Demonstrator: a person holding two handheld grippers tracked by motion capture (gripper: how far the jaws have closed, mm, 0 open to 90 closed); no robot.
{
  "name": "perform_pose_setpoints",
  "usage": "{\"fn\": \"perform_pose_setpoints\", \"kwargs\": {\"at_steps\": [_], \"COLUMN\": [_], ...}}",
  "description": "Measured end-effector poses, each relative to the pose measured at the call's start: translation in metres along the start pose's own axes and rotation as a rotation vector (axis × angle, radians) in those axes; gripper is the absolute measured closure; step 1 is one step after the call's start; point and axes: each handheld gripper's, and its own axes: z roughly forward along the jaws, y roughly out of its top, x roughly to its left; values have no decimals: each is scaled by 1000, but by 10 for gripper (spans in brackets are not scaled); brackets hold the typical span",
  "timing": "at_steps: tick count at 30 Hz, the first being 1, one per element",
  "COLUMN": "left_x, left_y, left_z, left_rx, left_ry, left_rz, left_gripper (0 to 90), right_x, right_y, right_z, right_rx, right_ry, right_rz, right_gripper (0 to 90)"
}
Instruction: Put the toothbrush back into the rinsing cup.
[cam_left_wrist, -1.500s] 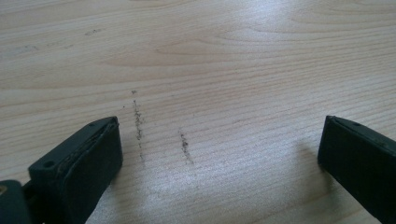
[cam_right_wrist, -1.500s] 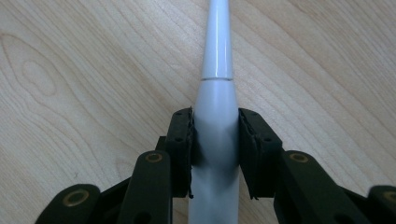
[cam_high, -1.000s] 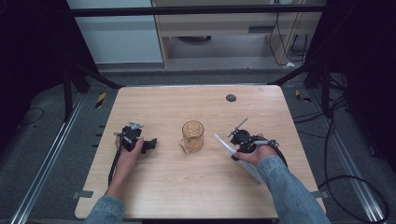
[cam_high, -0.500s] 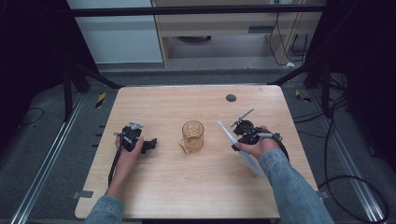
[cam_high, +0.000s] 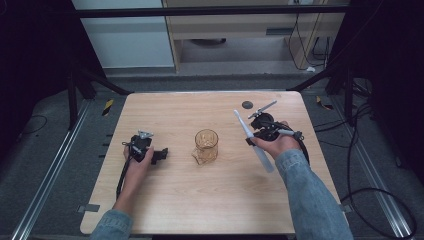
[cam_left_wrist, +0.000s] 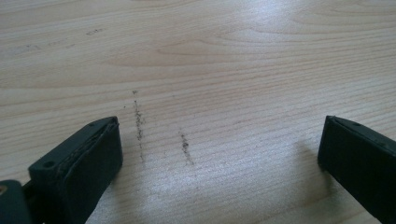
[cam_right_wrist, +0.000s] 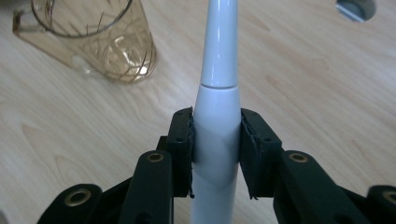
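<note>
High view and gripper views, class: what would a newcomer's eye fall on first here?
First, the white electric toothbrush, clamped between the jaws of the right gripper at the table's right side. Next, the amber glass cup standing mid-table. The left gripper rests open at the left.

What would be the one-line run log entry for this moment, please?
right hand-held gripper: shut on electric toothbrush, off the table | left hand-held gripper: open, nothing between jaws, low over table | amber glass cup: upright between them
</note>
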Motion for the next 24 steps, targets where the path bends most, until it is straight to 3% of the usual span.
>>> {"fn": "perform_pose_setpoints", "kwargs": {"at_steps": [5,14,24], "left_x": [0,-1,-1], "left_y": [1,1,8], "left_z": [1,1,8], "left_rx": [0,3,2], "left_ry": [7,13,12], "left_rz": [-4,-9,-8], "left_gripper": [0,0,0], "right_x": [1,7,15], "right_y": [5,16,25], "right_z": [-4,-8,-2], "right_rx": [-57,-214,-343], "right_ry": [-31,-143,-169], "right_rz": [30,118,173], "right_gripper": [673,673,673]}}
